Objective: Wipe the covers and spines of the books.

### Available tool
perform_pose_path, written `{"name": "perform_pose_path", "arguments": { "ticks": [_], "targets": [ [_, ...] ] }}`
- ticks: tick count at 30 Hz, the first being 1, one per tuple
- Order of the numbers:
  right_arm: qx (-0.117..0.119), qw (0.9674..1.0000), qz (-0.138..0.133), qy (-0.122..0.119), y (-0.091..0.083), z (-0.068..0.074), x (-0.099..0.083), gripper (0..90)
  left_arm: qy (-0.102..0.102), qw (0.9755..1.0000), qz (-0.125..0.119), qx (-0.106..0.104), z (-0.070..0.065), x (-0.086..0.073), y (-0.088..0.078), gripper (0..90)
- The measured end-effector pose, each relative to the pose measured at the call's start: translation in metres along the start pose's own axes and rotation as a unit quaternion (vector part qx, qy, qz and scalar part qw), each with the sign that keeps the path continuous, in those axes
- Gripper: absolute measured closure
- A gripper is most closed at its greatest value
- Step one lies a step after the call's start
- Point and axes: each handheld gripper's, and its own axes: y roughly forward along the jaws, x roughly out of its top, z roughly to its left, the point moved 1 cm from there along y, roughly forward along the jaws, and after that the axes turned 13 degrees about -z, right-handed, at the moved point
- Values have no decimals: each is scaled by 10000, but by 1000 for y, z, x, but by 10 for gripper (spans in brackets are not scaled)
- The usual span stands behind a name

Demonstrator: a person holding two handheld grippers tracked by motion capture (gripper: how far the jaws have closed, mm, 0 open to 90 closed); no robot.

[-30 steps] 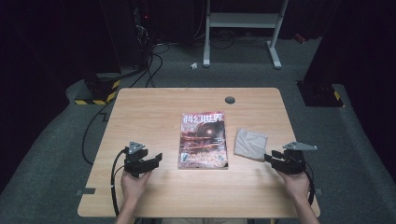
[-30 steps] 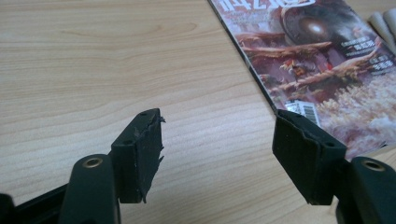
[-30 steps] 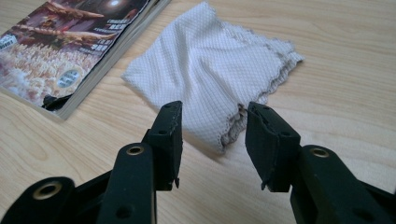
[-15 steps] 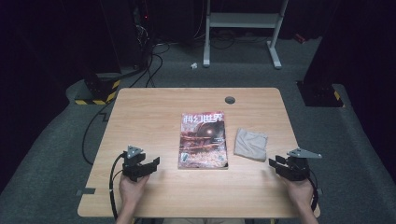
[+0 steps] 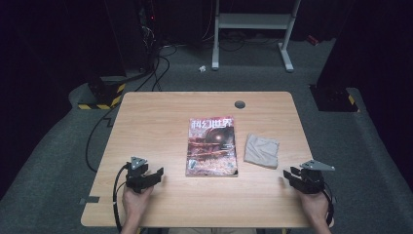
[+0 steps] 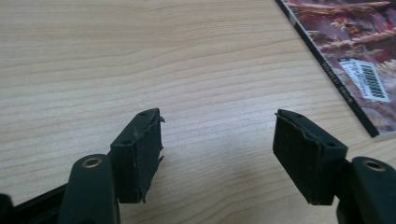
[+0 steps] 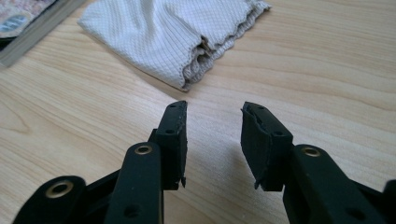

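Left gripper (image 5: 155,174) jaws wide apart, empty, over bare table (image 5: 156,117), magazine (image 5: 212,145) just off to its side. Right gripper (image 5: 290,176) jaws have just been closing, now part open, nothing between, aimed at folded grey cloth (image 7: 180,35) near magazine's right edge. Risks: pinching only top fold so cloth unfolds on lift; low approach shoves cloth against magazine.

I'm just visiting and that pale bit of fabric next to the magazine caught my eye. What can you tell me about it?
The folded cloth is pale beige-grey with a fine waffle-like weave and a wavy hemmed edge. Folded into a rough square with layers showing at one corner, it lies flat on the wooden table, just right of the magazine, apart from it as far as the high view shows. Nothing grips it; the right gripper points at it, short of it.
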Motion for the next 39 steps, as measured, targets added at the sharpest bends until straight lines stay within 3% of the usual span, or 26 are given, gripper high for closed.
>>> {"name": "perform_pose_path", "arguments": {
  "ticks": [12,17,25,29,39],
  "targets": [
    [-206,9997,39,-85,1,-5,-9,589,124,9997,-52,216,3,-9,0,327],
    [-257,9995,12,-188,1,-3,-10,580,311,9992,-59,247,0,-10,1,323],
    [-319,9994,-44,-161,1,-5,-12,507,375,9989,-40,262,-2,-11,1,306],
    [-341,9993,-27,-120,2,-6,-12,440,510,9983,6,288,-4,-11,2,290],
    [-394,9992,-8,-93,2,-5,-12,398,526,9981,40,329,-7,-11,3,262]
  ]
}}
